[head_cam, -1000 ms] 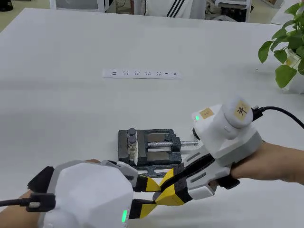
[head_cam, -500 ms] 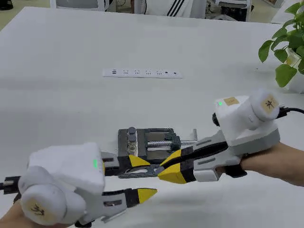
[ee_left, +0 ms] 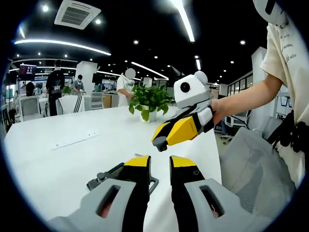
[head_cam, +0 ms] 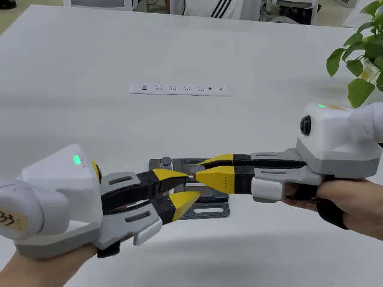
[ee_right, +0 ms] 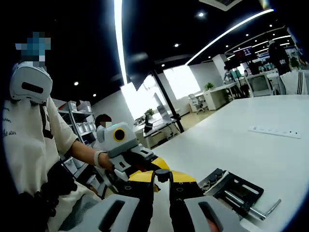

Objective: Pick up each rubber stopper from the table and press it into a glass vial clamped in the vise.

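- Risk, grip: the right gripper (head_cam: pixel 198 170) was closed on a small dark round piece, judged to be a rubber stopper (ee_right: pixel 161 175). It was pinched only at the very tips of the yellow jaws. So shallow a hold could let the stopper roll or drop out once it met resistance.
- Risk, collision: the left gripper (head_cam: pixel 190 185) had its jaws parted with nothing between them. Its tips were just beside those of the right gripper, so a small drift of either hand could knock the stopper loose.
- Risk, aim: the vise (head_cam: pixel 212 209) lay on the worktop (head_cam: pixel 179 48) directly beneath both grippers and was largely covered by them in the head view. One vial (head_cam: pixel 166 162), already topped with a grey stopper, stood at the vise's far-left corner. Whether an open vial remained could not be told. Pressing off-axis onto rigidly clamped glass could chip the rim or seat the stopper askew.
- Pose, left: the hand was at the near left, with the gripper roughly level and pointing right and slightly far.
- Pose, right: the hand was at the right, with the gripper about level and pointing left above the vise. Each gripper view showed the other gripper facing it.
- Surroundings: a power strip (head_cam: pixel 179 90) lay farther back, well apart from the work.
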Demonstrator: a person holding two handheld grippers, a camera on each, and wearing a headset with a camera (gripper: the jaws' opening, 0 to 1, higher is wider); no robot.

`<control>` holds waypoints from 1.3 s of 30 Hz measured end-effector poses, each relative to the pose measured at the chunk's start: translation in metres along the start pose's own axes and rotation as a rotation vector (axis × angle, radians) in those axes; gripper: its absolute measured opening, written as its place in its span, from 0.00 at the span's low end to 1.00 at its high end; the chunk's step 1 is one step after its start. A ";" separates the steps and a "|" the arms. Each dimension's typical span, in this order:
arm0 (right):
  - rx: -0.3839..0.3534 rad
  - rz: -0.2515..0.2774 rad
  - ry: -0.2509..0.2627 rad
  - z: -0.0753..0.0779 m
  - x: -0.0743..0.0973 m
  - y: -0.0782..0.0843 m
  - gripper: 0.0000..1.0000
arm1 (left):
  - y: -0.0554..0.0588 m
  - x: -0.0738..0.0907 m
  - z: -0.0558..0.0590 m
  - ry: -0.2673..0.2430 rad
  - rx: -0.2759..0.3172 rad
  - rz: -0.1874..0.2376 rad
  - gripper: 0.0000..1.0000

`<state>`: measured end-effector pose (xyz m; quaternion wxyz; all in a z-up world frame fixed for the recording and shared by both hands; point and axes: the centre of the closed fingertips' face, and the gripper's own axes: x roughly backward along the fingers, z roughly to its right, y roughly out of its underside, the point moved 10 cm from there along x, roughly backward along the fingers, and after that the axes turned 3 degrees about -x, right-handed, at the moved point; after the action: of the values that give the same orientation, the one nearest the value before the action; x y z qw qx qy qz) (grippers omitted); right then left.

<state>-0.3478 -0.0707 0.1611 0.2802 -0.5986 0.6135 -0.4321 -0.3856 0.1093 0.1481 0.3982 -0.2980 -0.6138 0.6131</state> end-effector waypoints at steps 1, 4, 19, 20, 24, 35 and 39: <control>0.016 -0.003 -0.002 -0.001 0.000 0.001 0.06 | -0.002 -0.001 0.000 0.006 0.003 0.012 0.12; 0.023 0.003 -0.013 -0.002 0.001 0.002 0.06 | -0.005 -0.001 0.001 0.016 0.022 0.034 0.09; -0.012 0.055 -0.064 -0.013 0.000 0.004 0.06 | -0.007 0.000 0.000 0.086 0.112 0.079 0.05; -0.014 0.058 -0.068 -0.014 0.000 0.004 0.06 | -0.007 -0.001 0.000 0.087 0.108 0.079 0.05; -0.039 0.095 -0.088 -0.013 0.002 0.005 0.06 | -0.007 0.000 -0.001 0.108 0.187 0.112 0.04; -0.061 0.140 -0.109 -0.012 0.005 0.006 0.06 | -0.007 0.000 -0.001 0.122 0.270 0.135 0.04; -0.067 0.138 -0.108 -0.015 0.004 0.006 0.06 | -0.006 0.000 -0.001 0.125 0.282 0.131 0.04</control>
<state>-0.3645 -0.0727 0.1636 0.3217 -0.5864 0.6515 -0.3582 -0.3839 0.1096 0.1538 0.4329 -0.3161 -0.4749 0.6980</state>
